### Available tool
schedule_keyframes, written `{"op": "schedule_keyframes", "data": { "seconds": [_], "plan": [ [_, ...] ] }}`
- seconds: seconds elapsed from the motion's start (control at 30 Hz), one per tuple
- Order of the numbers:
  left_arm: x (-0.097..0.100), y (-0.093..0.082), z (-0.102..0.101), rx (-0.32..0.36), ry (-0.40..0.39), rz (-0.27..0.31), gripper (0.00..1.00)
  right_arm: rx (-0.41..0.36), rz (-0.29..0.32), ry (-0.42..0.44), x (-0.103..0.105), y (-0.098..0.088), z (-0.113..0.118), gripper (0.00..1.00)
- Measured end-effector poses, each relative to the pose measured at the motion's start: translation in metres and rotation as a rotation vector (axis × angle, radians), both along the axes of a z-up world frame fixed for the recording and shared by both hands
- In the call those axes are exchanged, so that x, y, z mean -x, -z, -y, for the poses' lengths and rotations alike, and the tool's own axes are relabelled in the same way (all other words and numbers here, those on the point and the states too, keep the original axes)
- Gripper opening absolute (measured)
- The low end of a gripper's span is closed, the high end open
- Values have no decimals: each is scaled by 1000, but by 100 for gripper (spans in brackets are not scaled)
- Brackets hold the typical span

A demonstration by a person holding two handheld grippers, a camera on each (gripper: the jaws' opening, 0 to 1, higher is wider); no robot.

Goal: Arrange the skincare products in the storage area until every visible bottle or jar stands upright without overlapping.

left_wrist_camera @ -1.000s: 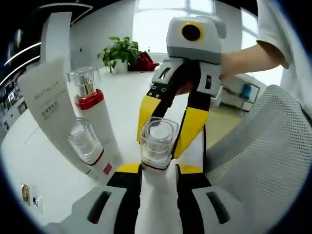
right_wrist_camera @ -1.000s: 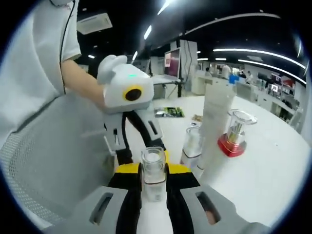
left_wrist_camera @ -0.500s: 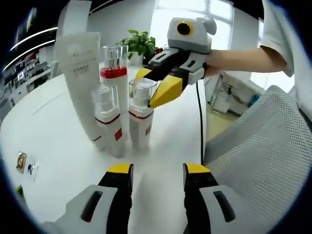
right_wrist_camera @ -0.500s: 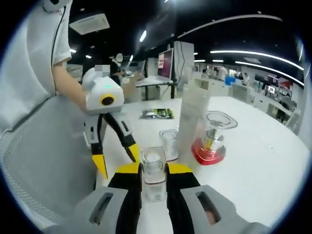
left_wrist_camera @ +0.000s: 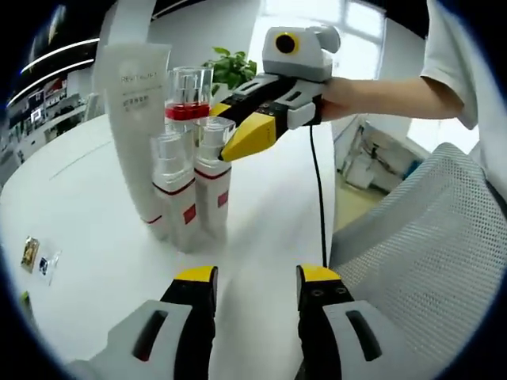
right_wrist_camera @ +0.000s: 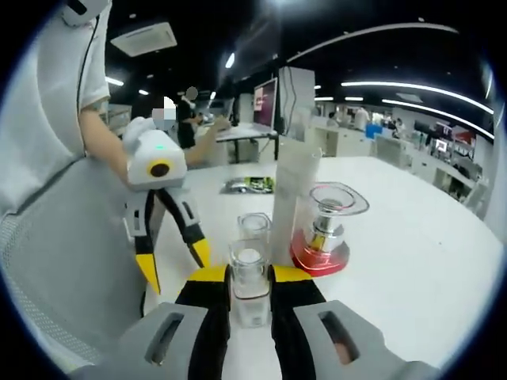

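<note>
Four skincare products stand upright in a tight cluster at upper left of the left gripper view, on the white surface (left_wrist_camera: pixel 79 206). The tall white tube (left_wrist_camera: pixel 135 119) stands leftmost, with a red-collared pump bottle (left_wrist_camera: pixel 188 91) behind. In front are two white bottles with clear caps and red bands: one (left_wrist_camera: pixel 174 190) touching the tube, the other (left_wrist_camera: pixel 212 178) just beside it, gripped at its cap by the right tool (left_wrist_camera: pixel 226 141).

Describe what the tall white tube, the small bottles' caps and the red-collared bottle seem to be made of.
Tall tube: likely soft matte plastic; opaque white, printed lettering, no glare.
Small bottle caps: clear hard plastic or glass, hard to tell; a white pump shows through.
Red-collared bottle: glossy red collar, silvery pump that looks metallic under a clear cap. The right tongs grip one small bottle.
</note>
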State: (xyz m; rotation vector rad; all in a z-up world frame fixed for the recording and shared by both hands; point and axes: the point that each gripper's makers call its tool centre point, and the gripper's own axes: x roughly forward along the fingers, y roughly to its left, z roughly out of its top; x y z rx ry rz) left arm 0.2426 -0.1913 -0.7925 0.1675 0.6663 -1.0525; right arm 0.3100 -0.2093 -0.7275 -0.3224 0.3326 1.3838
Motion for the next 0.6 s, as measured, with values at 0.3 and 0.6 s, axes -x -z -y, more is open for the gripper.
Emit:
{"op": "schedule_keyframes", "data": {
  "seconds": [0.3, 0.6],
  "plan": [
    [2, 3, 0, -11, 7, -6, 32, -20, -12, 35, -3, 0, 2, 18],
    [3, 4, 2, -12, 13, -9, 31, -17, -4, 26, -8, 1, 3, 18]
  ]
}}
